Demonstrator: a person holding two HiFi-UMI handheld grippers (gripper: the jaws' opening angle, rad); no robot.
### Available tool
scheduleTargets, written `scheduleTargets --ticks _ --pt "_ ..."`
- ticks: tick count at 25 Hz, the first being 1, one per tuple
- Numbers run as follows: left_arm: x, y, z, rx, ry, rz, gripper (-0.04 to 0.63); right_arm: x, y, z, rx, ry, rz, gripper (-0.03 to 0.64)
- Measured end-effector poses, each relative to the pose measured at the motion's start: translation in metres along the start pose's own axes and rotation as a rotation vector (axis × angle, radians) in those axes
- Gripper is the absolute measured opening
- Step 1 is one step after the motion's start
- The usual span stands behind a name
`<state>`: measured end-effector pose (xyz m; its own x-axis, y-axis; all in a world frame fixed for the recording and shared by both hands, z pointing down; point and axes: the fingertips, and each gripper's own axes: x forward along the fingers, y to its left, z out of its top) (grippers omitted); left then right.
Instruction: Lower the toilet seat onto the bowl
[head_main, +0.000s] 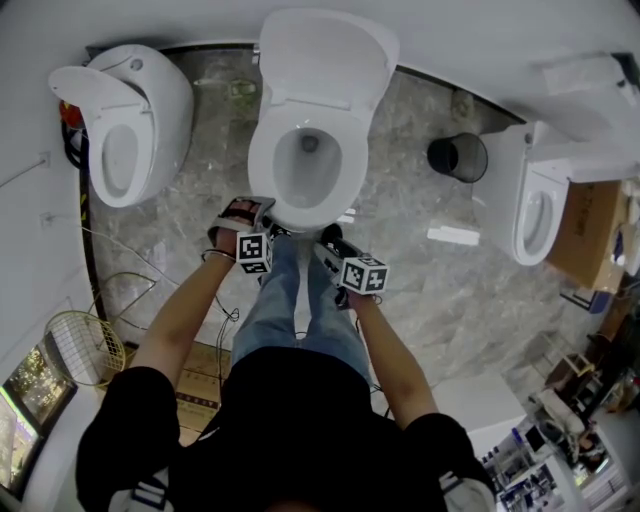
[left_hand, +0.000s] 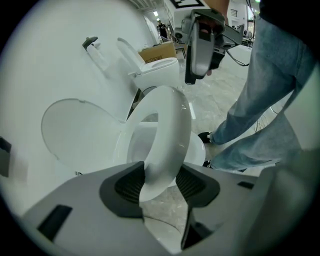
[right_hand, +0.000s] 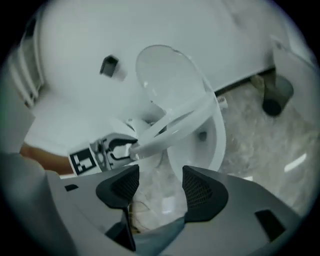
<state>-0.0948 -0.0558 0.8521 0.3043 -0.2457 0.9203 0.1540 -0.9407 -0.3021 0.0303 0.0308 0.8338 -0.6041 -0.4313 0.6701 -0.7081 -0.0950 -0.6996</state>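
The white toilet (head_main: 300, 205) stands in the middle with its lid (head_main: 325, 55) leaning back against the wall. My left gripper (left_hand: 160, 182) is shut on the front edge of the seat ring (left_hand: 170, 125), which is raised at a tilt above the bowl (left_hand: 197, 150). In the head view this gripper (head_main: 245, 215) is at the bowl's front left. My right gripper (right_hand: 161, 182) is open, nothing between its pads, just short of the seat (right_hand: 175, 125) and bowl (right_hand: 215, 145); from above it (head_main: 335, 240) is at the front right. The left gripper (right_hand: 117, 147) shows there holding the seat's tip.
Another white fixture (head_main: 125, 120) stands to the left, a third toilet (head_main: 540, 200) to the right. A black bin (head_main: 458, 157) sits between it and the middle toilet. A cardboard box (head_main: 590, 235) and a wire basket (head_main: 85, 345) are at the sides. The person's jeans-clad legs (head_main: 300, 300) stand before the bowl.
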Motion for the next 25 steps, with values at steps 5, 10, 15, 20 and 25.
scheduleTargets --ticks 5,10,15,20,25 --pt "0.004 -0.007 0.000 0.006 0.013 -0.026 0.199 0.014 -0.019 0.016 0.405 -0.133 0.097 0.293" --pt "0.010 -0.017 -0.002 0.021 0.030 -0.058 0.206 0.021 -0.021 0.016 0.623 -0.204 0.215 0.293" --pt "0.015 -0.026 -0.008 0.036 0.039 -0.087 0.213 0.020 -0.031 0.024 0.810 -0.315 0.217 0.268" --pt "0.020 -0.036 -0.006 0.027 0.052 -0.126 0.222 0.041 -0.046 0.028 0.806 -0.319 0.170 0.152" --pt "0.005 -0.044 -0.021 -0.165 0.067 -0.123 0.250 0.043 -0.048 0.022 0.837 -0.312 0.147 0.144"
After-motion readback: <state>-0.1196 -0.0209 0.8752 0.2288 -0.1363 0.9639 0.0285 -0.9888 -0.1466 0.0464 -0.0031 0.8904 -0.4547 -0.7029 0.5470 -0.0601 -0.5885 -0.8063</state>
